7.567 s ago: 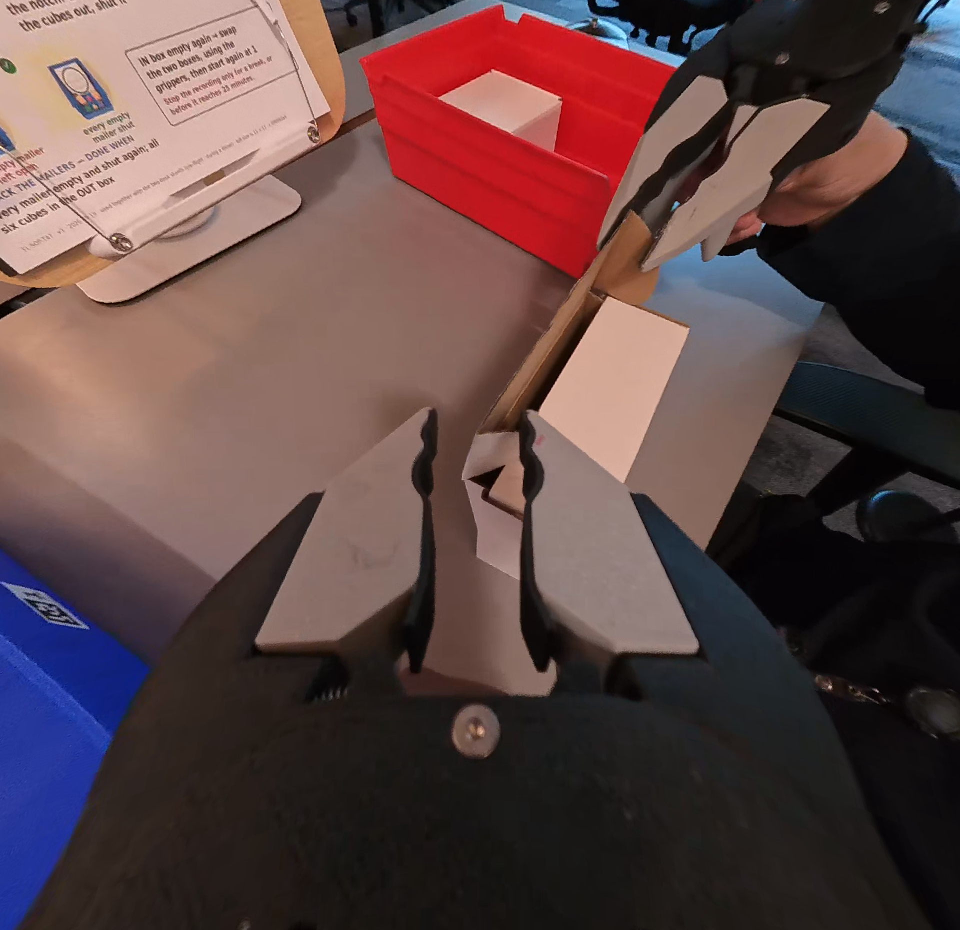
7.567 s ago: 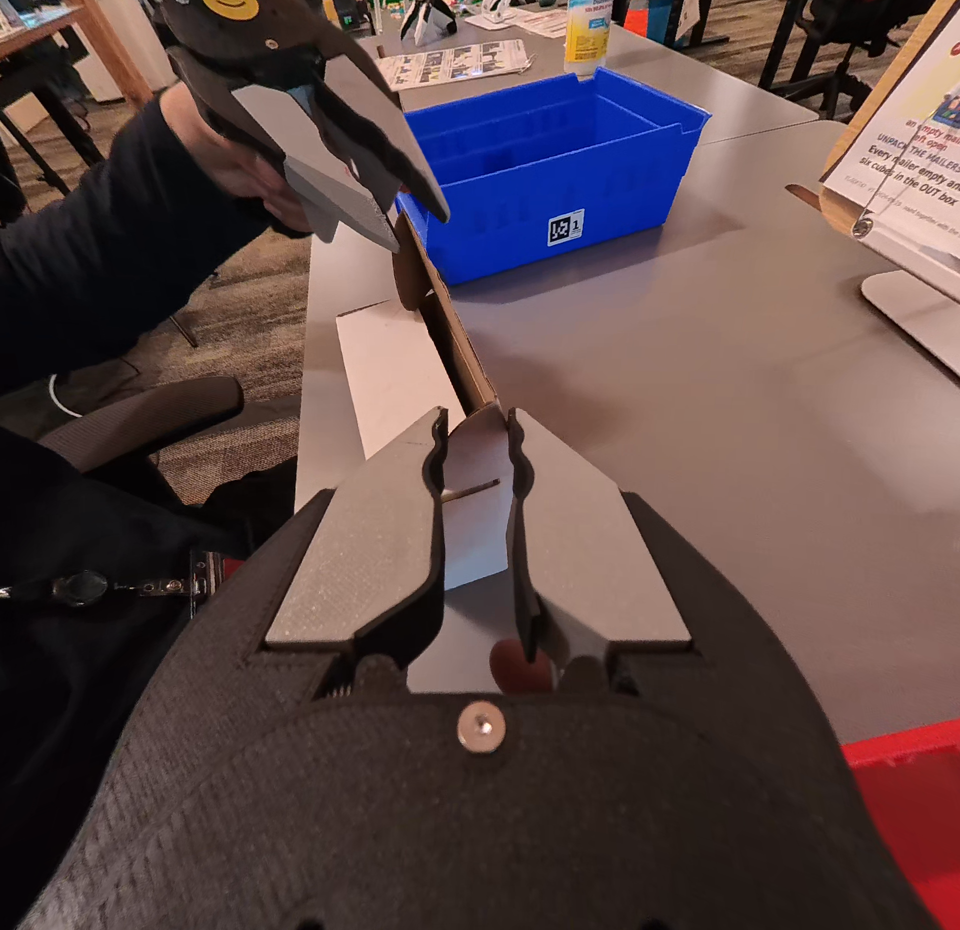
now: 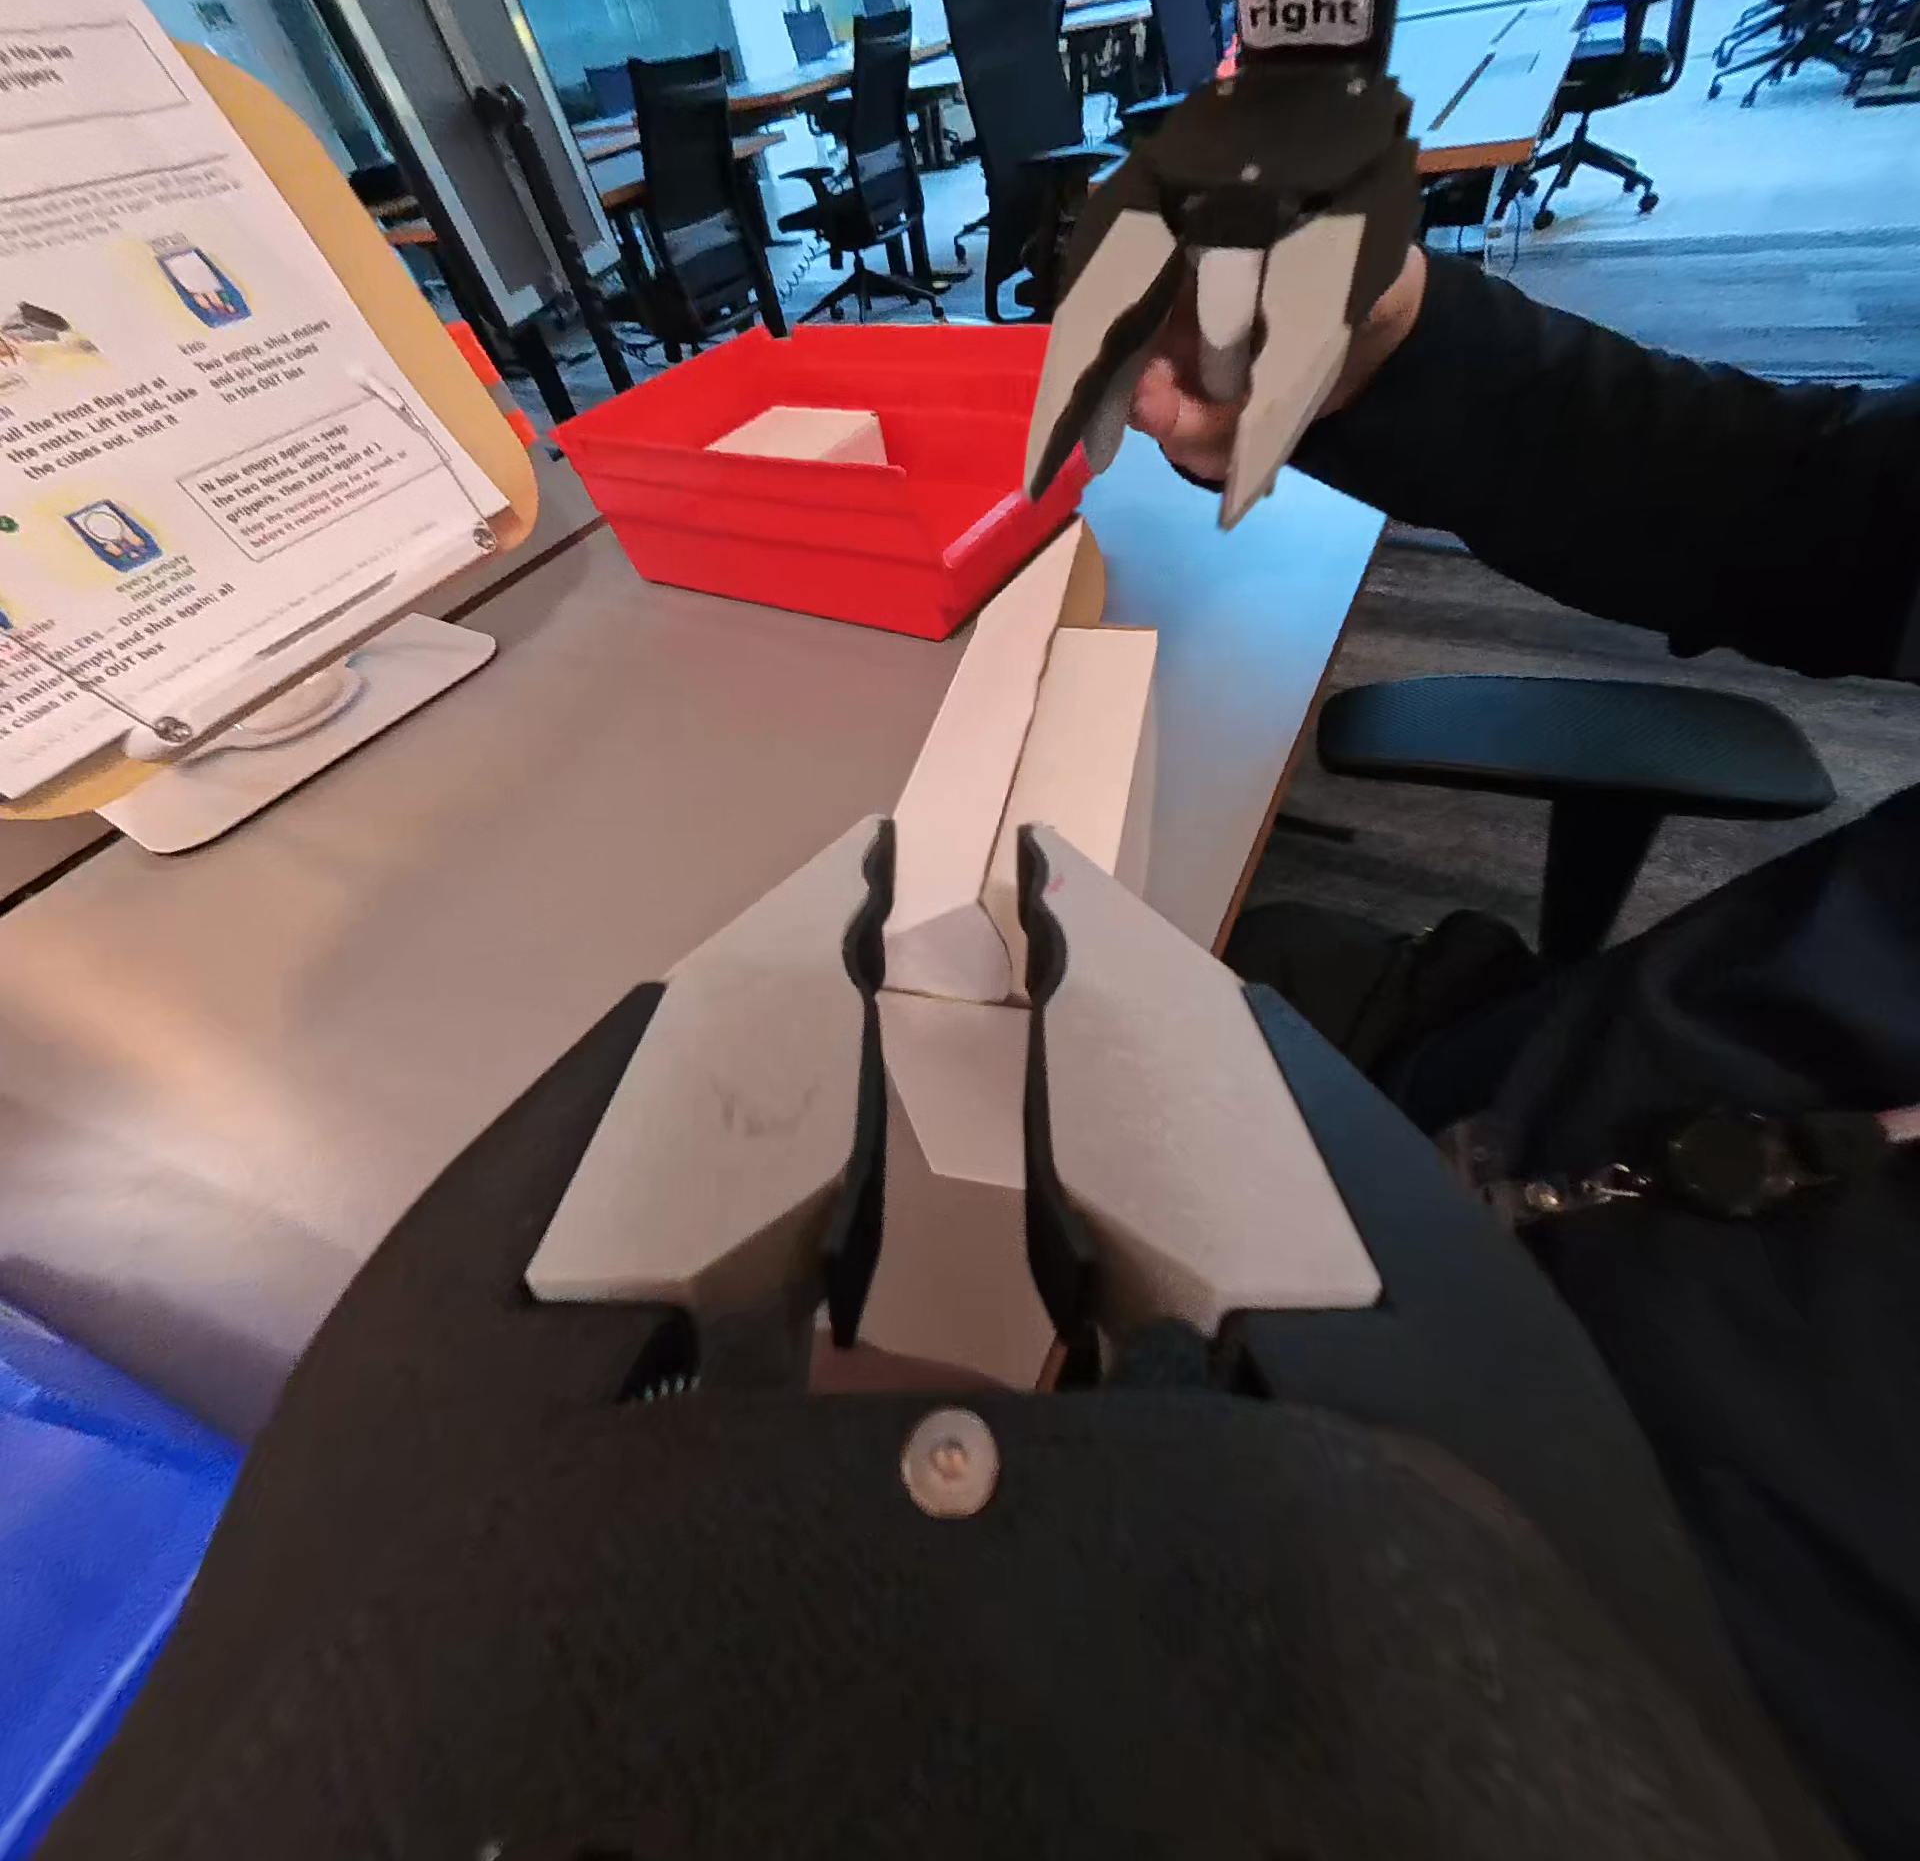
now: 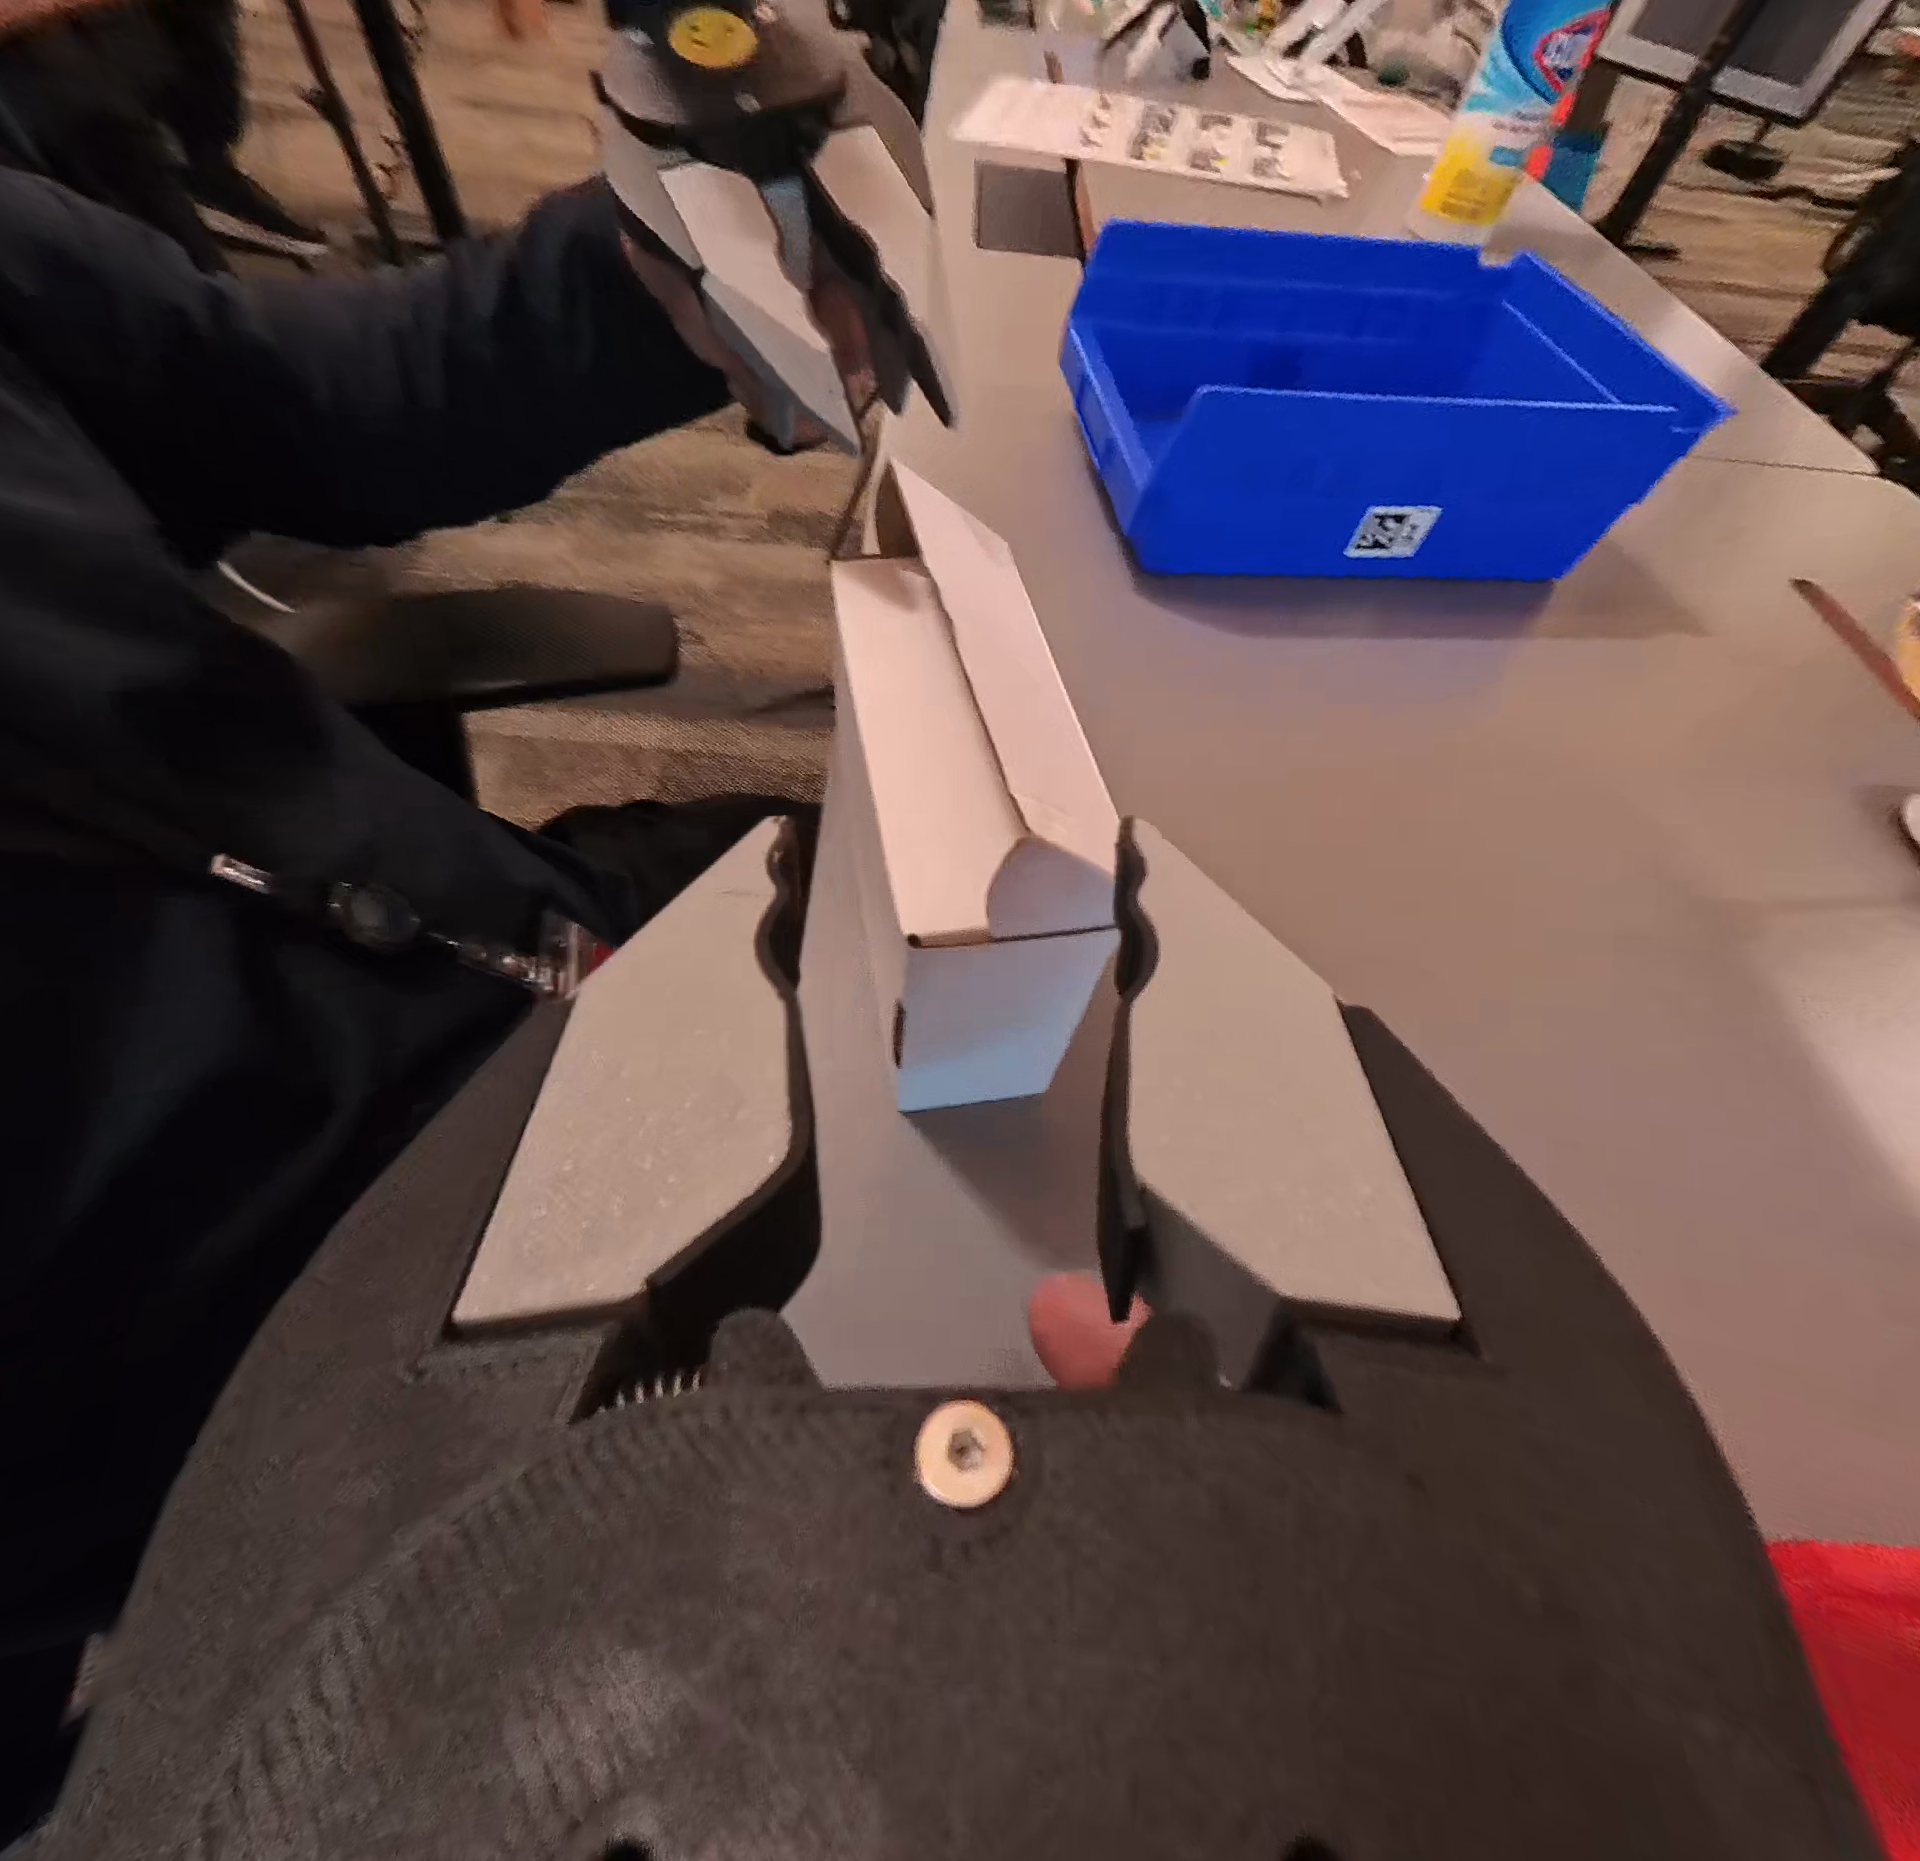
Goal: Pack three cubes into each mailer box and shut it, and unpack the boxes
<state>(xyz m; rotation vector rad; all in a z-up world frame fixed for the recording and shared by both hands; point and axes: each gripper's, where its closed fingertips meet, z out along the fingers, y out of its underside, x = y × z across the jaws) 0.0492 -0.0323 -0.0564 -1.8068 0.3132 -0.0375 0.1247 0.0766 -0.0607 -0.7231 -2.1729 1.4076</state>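
Each wrist camera is looking down its own fingers, close above opposite ends of the white mailer box (image 3: 1081,731) (image 4: 935,731). The views are facing each other, sharing it at 12 o'clock.

White mailer box (image 3: 1039,762) on grey table (image 3: 520,928) — left gripper (image 3: 951,866) jaws narrowly parted over it, red bin (image 3: 790,554) at twelve o'clock — right gripper (image 3: 1153,481) at one.
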